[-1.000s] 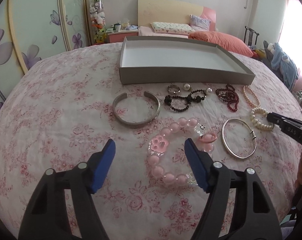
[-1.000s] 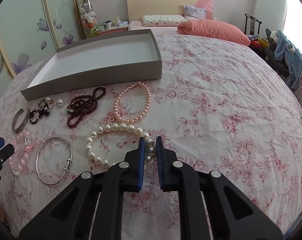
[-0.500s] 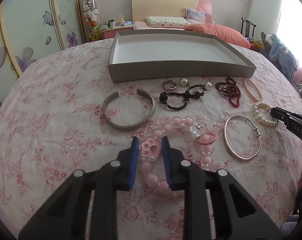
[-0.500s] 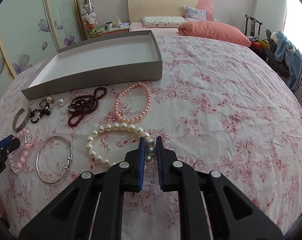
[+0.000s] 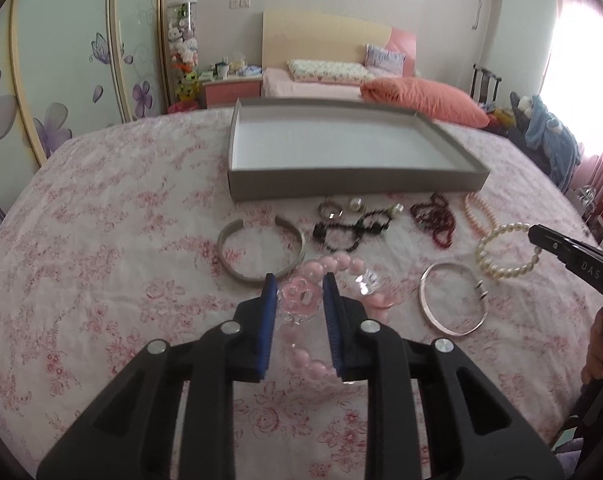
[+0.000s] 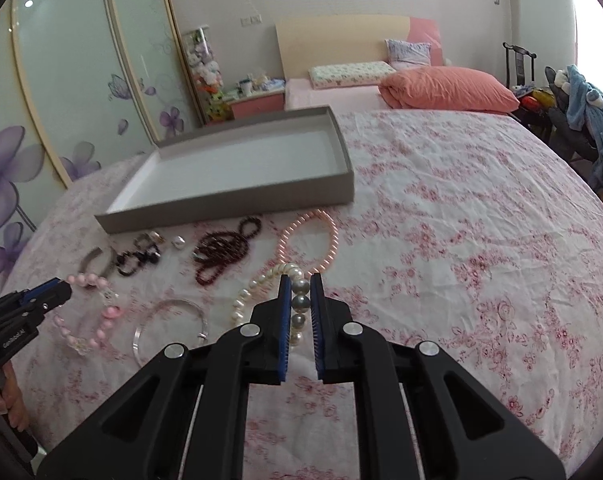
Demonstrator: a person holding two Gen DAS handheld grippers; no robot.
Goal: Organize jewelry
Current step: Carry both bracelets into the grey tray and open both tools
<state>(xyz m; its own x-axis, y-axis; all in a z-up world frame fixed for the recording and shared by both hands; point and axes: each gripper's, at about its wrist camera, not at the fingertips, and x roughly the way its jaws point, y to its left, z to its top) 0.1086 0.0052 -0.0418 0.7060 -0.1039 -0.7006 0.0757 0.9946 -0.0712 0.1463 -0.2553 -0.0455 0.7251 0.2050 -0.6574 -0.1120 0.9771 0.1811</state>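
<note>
A bedroom in soft daylight from a bright pink-curtained window [image 5: 577, 60] on the right. Pale green sliding wardrobe doors with purple flower prints [image 5: 61, 80] line the left wall. At the back stand a cream wooden headboard [image 5: 325, 36], a floral pillow [image 5: 329, 70], a coral-orange folded duvet [image 5: 421, 100] and a pink bedside cabinet [image 5: 231, 92]. A dark wooden chair [image 6: 519, 62] stands near the window.

A home bedroom is indicated: a bed with a wooden headboard [image 5: 325, 36], pillows [image 5: 329, 70] and an orange duvet [image 5: 421, 100] is seen, flanked by a pink nightstand [image 5: 231, 92], flower-decorated wardrobe doors [image 5: 61, 80] and a tube of plush toys [image 5: 183, 50].
</note>
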